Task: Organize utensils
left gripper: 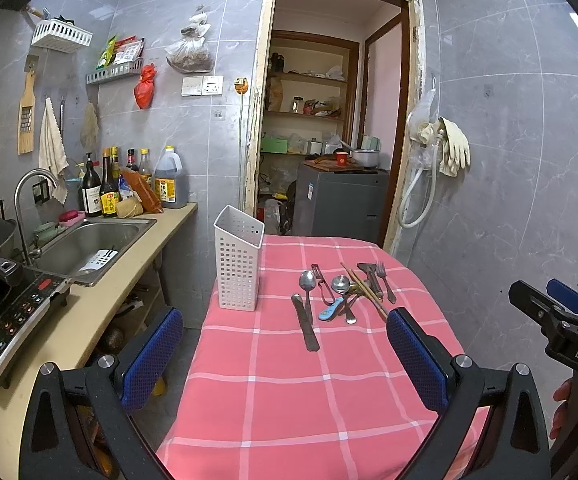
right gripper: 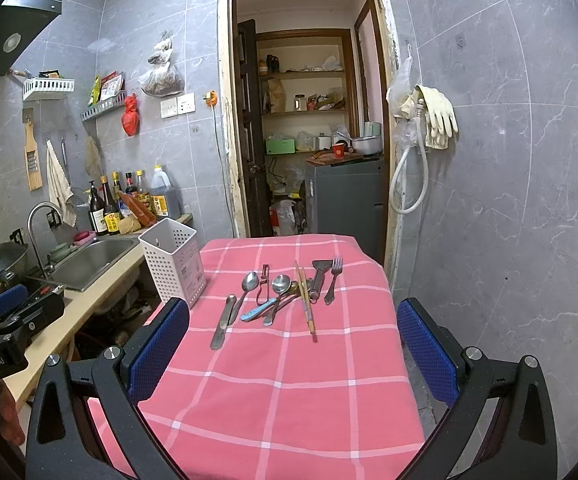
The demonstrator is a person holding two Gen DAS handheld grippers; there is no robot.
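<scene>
Ahead of our spread, empty left tongs and right tongs, the knife looks stiff, slick, light: pinch mid-handle.

The utensil holder stands upright at the table edge, with the knife, spoon, chopsticks and fork lying right of it, the sink left.
</scene>
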